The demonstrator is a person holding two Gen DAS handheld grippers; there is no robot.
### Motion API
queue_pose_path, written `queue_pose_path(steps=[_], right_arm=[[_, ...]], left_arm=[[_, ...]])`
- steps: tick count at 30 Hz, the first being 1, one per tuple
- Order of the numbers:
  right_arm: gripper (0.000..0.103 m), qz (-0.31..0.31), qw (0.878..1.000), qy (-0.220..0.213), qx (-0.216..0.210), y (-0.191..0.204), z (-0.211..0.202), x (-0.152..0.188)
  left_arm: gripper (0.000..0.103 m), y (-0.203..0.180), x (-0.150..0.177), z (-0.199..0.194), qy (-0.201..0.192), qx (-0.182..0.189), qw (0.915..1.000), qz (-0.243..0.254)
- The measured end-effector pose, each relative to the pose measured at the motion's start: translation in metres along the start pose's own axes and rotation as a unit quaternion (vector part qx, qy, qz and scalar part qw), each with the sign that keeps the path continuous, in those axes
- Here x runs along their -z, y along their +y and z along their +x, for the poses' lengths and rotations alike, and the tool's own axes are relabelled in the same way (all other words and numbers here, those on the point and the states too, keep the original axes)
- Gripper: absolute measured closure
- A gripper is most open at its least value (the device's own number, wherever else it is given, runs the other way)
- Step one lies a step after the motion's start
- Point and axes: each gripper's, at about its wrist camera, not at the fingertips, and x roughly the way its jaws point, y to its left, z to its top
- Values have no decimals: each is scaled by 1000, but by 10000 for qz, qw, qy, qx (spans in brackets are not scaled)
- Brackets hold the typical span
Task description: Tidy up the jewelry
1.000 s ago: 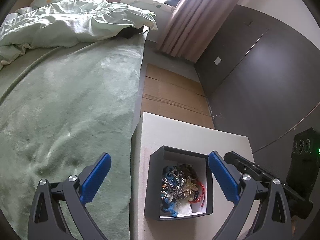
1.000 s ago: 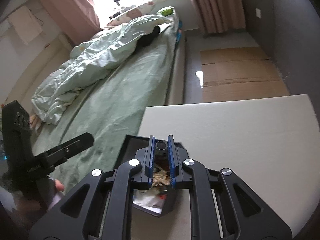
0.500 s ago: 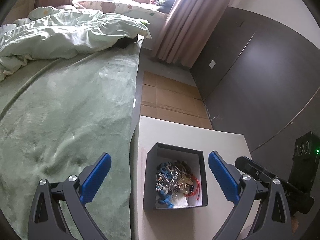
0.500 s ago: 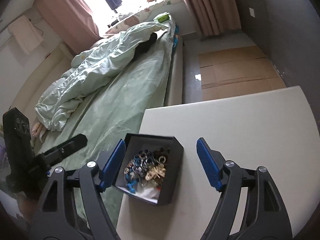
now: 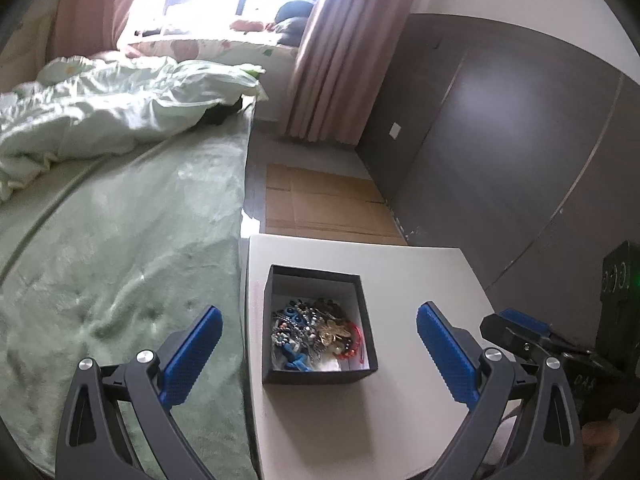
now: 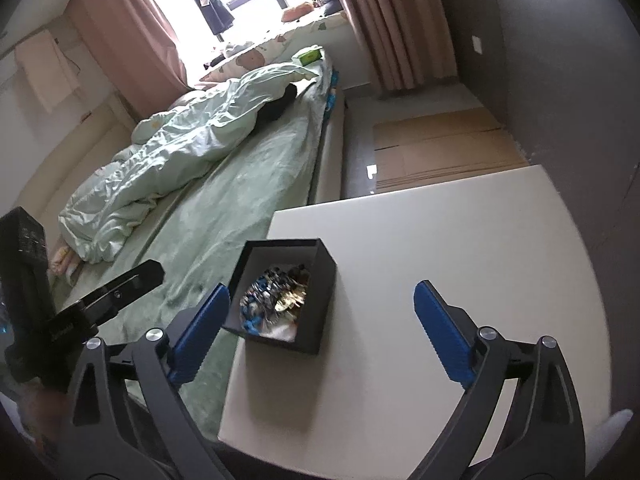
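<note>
A black open box (image 5: 318,376) (image 6: 320,280) stands near the left edge of a white table (image 5: 420,280) (image 6: 460,240). In it lies a tangled heap of jewelry (image 5: 316,330) (image 6: 278,292): beads, a gold piece, red cord, blue bits. My left gripper (image 5: 318,350) hangs open above and short of the box, nothing between its blue pads. My right gripper (image 6: 320,320) is back from the box, its jaws opening wide and empty. Each gripper shows in the other's view, the right gripper (image 5: 520,330) at the table's right and the left gripper (image 6: 116,292) over the bed.
A bed with a green blanket (image 5: 100,260) and a rumpled pale quilt (image 5: 100,120) runs along the table's left side. Flat cardboard (image 5: 320,204) lies on the floor beyond the table. A dark wall (image 5: 500,140) stands at the right, curtains (image 5: 332,60) at the window.
My right gripper was shut over the box a second ago; it has opened wide and pulled back and up. My left gripper has also drawn back and risen, so the box looks smaller.
</note>
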Motion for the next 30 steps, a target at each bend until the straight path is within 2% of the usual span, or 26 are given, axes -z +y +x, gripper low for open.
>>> queue_pose_path(steps=[9, 12, 18, 21, 30], right_arm=[[8, -248, 9993, -90, 267, -5, -37, 20], [8, -342, 9985, -237, 351, -5, -55, 24], [7, -361, 9970, -512, 447, -13, -88, 32], [5, -328, 9971, -584, 352, -16, -100, 39], [5, -331, 9962, -672, 436, -15, -116, 64]], left_arm=[[8, -13, 3, -42, -471, -115, 9988, 40], [8, -23, 5, -57, -597, -216, 9978, 182], [8, -47, 17, -70, -558, -312, 9962, 588], [8, -56, 24, -75, -605, -294, 9951, 725], [8, -68, 35, -86, -709, -183, 9939, 822]])
